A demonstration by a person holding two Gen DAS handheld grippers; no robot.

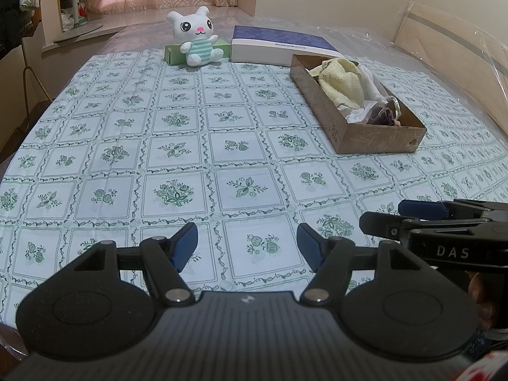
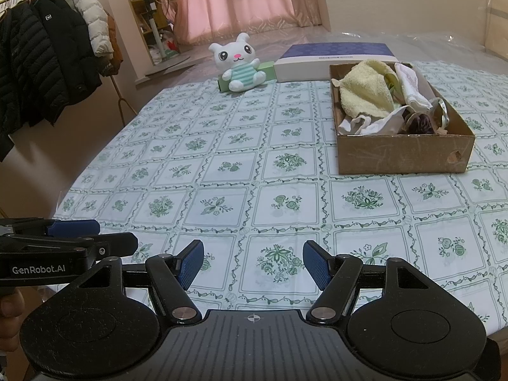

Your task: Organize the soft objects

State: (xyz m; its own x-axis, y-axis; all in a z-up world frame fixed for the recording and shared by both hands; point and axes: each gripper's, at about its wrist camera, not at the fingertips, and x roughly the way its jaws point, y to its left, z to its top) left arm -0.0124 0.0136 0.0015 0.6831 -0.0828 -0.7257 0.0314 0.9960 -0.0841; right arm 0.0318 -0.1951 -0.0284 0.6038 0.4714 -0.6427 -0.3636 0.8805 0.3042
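A brown cardboard box (image 1: 377, 138) (image 2: 403, 155) lies on the flowered tablecloth at the right, holding a pale yellow towel (image 1: 341, 84) (image 2: 365, 92), white cloths (image 2: 412, 85) and a dark purple soft item (image 2: 419, 123). A white plush rabbit (image 1: 197, 36) (image 2: 241, 63) in a striped green shirt sits at the far edge against a green carton (image 1: 173, 54) (image 2: 268, 71). My left gripper (image 1: 247, 243) hovers open over the near cloth, nothing between its blue pads. My right gripper (image 2: 252, 260) is open and empty too, beside the left one.
A blue-and-white flat box (image 1: 279, 46) (image 2: 333, 58) lies behind the cardboard box. A coat rack with dark and white jackets (image 2: 47, 57) stands left of the table. Pink curtains (image 2: 247, 0) hang at the back. Clear plastic sheeting (image 1: 444, 47) covers the far right.
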